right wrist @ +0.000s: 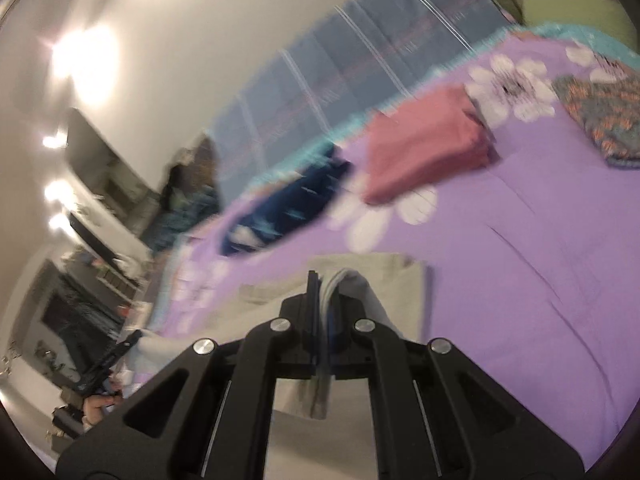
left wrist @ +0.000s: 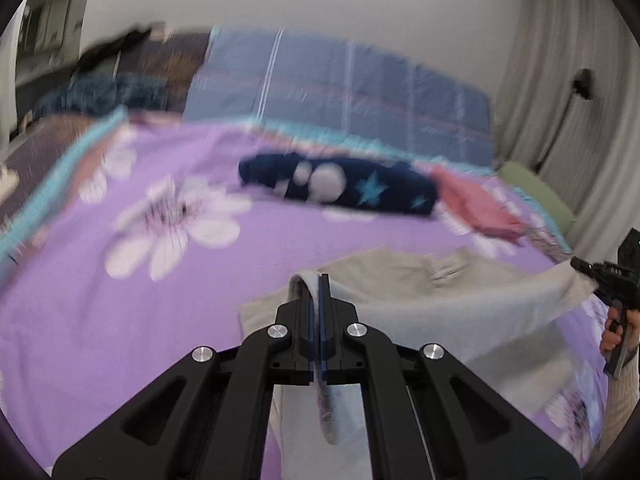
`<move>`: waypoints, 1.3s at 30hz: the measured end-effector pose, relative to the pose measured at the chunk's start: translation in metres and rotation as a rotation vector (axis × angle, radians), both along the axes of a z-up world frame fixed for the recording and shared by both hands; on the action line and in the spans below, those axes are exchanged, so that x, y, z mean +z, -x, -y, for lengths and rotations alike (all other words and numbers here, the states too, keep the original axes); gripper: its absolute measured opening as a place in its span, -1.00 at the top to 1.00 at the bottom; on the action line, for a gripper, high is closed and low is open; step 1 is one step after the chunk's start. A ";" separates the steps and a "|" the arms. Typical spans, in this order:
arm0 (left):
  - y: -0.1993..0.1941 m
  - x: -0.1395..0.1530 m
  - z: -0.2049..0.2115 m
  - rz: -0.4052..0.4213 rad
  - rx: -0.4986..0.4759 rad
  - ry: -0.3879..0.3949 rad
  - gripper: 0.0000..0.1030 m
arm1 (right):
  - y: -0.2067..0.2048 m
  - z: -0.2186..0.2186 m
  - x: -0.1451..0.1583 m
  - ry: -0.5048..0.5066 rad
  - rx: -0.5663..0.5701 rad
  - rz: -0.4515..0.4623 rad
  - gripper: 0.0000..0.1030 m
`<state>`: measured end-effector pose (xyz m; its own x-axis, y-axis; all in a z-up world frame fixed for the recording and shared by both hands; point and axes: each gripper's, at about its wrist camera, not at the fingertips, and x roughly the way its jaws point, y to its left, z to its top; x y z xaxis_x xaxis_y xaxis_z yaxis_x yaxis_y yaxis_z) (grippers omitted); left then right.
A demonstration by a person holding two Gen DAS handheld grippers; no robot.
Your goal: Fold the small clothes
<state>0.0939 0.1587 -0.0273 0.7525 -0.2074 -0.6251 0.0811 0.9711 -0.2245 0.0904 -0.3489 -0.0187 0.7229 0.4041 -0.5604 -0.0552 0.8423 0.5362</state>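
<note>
Over the purple bedspread (left wrist: 120, 320), left gripper (left wrist: 319, 284) and right gripper (right wrist: 324, 280) each clamp the grey garment (left wrist: 420, 316).

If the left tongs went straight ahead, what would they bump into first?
Probably the grey cloth they already pinch, spread out just ahead. Past it lies bare purple sheet, then the navy star garment. The picture is blurry, so depth is uncertain.

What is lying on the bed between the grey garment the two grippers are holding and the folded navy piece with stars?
Only bare purple bedsheet separates the grey garment from the navy star-print garment, shown in the left wrist view.
</note>
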 end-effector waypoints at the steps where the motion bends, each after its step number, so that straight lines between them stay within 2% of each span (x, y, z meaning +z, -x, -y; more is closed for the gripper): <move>1: -0.012 -0.015 0.002 -0.031 0.003 -0.007 0.98 | -0.013 0.000 -0.014 0.012 -0.004 -0.048 0.93; 3: -0.033 -0.052 0.007 -0.106 0.019 -0.031 0.97 | -0.036 0.001 -0.047 0.015 -0.020 -0.146 0.92; 6: -0.042 -0.074 0.005 -0.149 0.021 0.007 0.97 | -0.045 0.002 -0.071 0.014 -0.028 -0.188 0.92; 8: -0.037 -0.069 0.000 -0.129 0.010 0.044 0.97 | -0.043 0.003 -0.073 0.004 -0.010 -0.180 0.84; 12: -0.023 -0.051 -0.003 -0.094 -0.029 0.054 0.90 | -0.032 0.002 -0.062 0.043 0.032 -0.161 0.78; 14: -0.012 -0.046 -0.003 -0.087 -0.056 0.063 0.68 | -0.022 -0.001 -0.055 0.063 0.063 -0.152 0.62; 15: -0.006 -0.045 -0.003 -0.093 -0.069 0.068 0.63 | -0.017 -0.003 -0.053 0.078 0.079 -0.149 0.61; 16: -0.002 -0.046 -0.002 -0.104 -0.081 0.070 0.53 | -0.012 -0.005 -0.051 0.097 0.093 -0.149 0.61; 19: 0.005 -0.053 0.002 -0.146 -0.091 0.033 0.51 | -0.001 -0.011 -0.051 0.142 0.125 -0.153 0.64; 20: 0.006 -0.056 0.003 -0.154 -0.088 0.012 0.51 | 0.000 -0.012 -0.051 0.145 0.128 -0.153 0.81; 21: 0.007 -0.057 0.003 -0.156 -0.088 0.003 0.51 | 0.000 -0.012 -0.051 0.147 0.131 -0.150 0.85; 22: 0.007 -0.058 0.003 -0.158 -0.086 -0.001 0.55 | 0.000 -0.012 -0.051 0.146 0.130 -0.146 0.87; 23: 0.006 -0.058 0.002 -0.158 -0.080 0.002 0.83 | 0.000 -0.010 -0.051 0.139 0.119 -0.141 0.88; 24: 0.004 -0.057 0.001 -0.160 -0.084 0.020 1.00 | -0.002 -0.009 -0.050 0.129 0.111 -0.139 0.89; 26: 0.000 -0.054 -0.001 -0.152 -0.090 0.065 1.00 | -0.006 -0.006 -0.047 0.087 0.102 -0.136 0.90; 29: -0.009 -0.044 0.000 -0.123 -0.080 0.074 1.00 | -0.012 -0.003 -0.042 0.026 0.094 -0.126 0.90; 33: -0.041 -0.014 -0.013 -0.022 0.005 0.130 1.00 | -0.044 0.006 -0.027 -0.047 0.050 -0.105 0.90; 34: -0.053 -0.009 -0.018 -0.003 0.040 0.134 1.00 | -0.061 0.012 -0.025 -0.081 0.026 -0.108 0.87; 35: -0.065 -0.006 -0.021 0.012 0.075 0.121 1.00 | -0.070 0.015 -0.026 -0.093 0.013 -0.114 0.67; 36: -0.076 -0.005 -0.026 0.022 0.112 0.117 1.00 | -0.084 0.020 -0.027 -0.097 -0.028 -0.136 0.45; 37: -0.080 -0.005 -0.028 0.016 0.127 0.119 1.00 | -0.094 0.026 -0.028 -0.084 -0.089 -0.165 0.08; 39: -0.081 -0.005 -0.028 -0.008 0.109 0.110 1.00 | -0.097 0.027 -0.027 -0.066 -0.091 -0.159 0.08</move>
<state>0.1749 0.1867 -0.0325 0.7694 -0.1924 -0.6091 -0.0253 0.9437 -0.3299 0.1871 -0.3754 -0.0453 0.6625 0.3808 -0.6451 0.1093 0.8028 0.5862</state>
